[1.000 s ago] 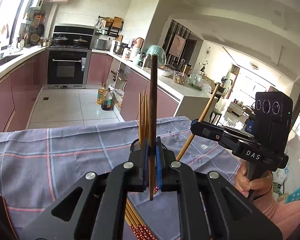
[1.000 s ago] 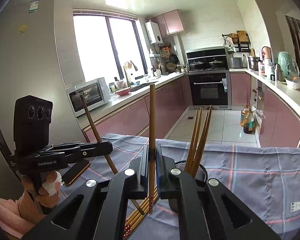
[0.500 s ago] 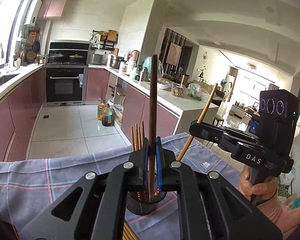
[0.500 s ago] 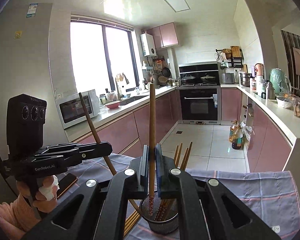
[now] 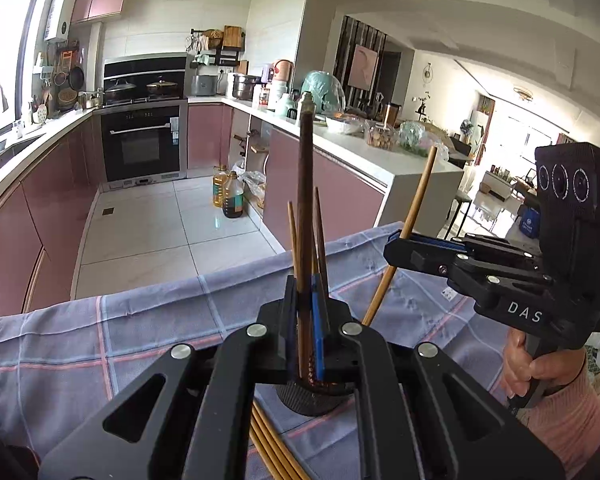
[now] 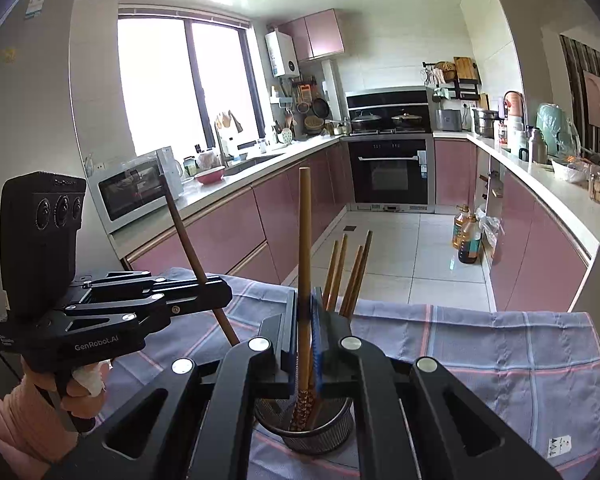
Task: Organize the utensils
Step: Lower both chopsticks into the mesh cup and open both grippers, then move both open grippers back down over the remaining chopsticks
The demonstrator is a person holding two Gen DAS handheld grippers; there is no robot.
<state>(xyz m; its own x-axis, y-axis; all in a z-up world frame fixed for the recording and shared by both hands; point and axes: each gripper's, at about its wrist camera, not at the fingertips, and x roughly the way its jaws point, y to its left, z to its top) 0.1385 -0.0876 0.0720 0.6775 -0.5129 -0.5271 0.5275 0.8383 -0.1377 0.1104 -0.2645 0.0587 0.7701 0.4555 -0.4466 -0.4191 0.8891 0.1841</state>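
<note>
Left wrist view: left gripper [image 5: 306, 316] clamps a dark chopstick [image 5: 305, 200] low; right gripper [image 5: 396, 248] clamps a pale chopstick [image 5: 418, 200]. Both look light, stiff, slippery.

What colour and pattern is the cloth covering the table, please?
The cloth is bluish-grey with a wide check of pink and pale lines, clearest in the right wrist view.

A home kitchen: built-in oven [image 6: 391, 172], pink cabinets [image 6: 236, 232], microwave [image 6: 130, 194], countertops [image 5: 380, 152].
</note>
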